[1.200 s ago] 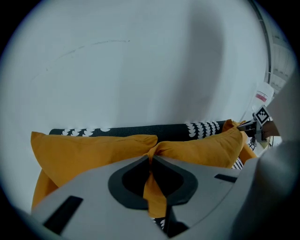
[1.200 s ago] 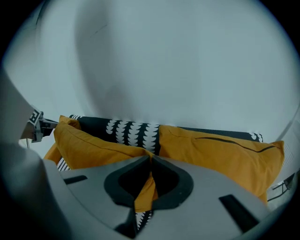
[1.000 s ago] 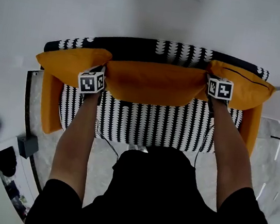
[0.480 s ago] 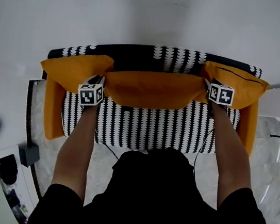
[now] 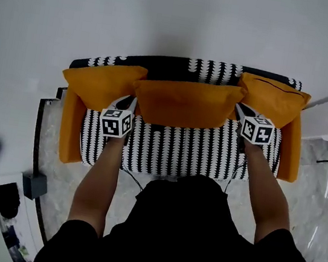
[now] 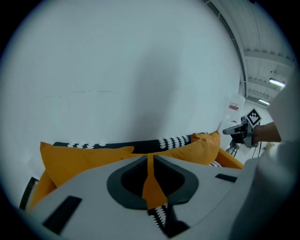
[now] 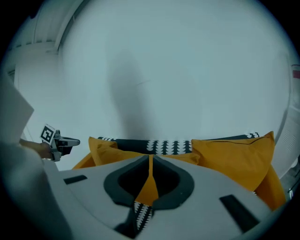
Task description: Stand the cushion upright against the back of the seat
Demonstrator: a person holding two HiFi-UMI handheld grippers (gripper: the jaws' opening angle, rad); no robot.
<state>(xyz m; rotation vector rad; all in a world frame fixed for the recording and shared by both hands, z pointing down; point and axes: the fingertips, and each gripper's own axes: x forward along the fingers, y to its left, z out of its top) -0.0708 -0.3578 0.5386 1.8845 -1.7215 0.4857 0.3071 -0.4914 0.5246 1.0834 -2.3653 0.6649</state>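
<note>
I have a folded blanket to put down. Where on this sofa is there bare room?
The patterned seat is bare in front of the middle cushion, from the left armrest to the right armrest. The back is crowded: the left cushion, middle cushion and right cushion stand side by side with no gap.

The cushion (image 5: pixel 186 103) is matt orange cloth (slightly creased); the seat (image 5: pixel 180 148) is patterned cloth; the floor (image 5: pixel 318 199) looks glossy, stone-like.
</note>
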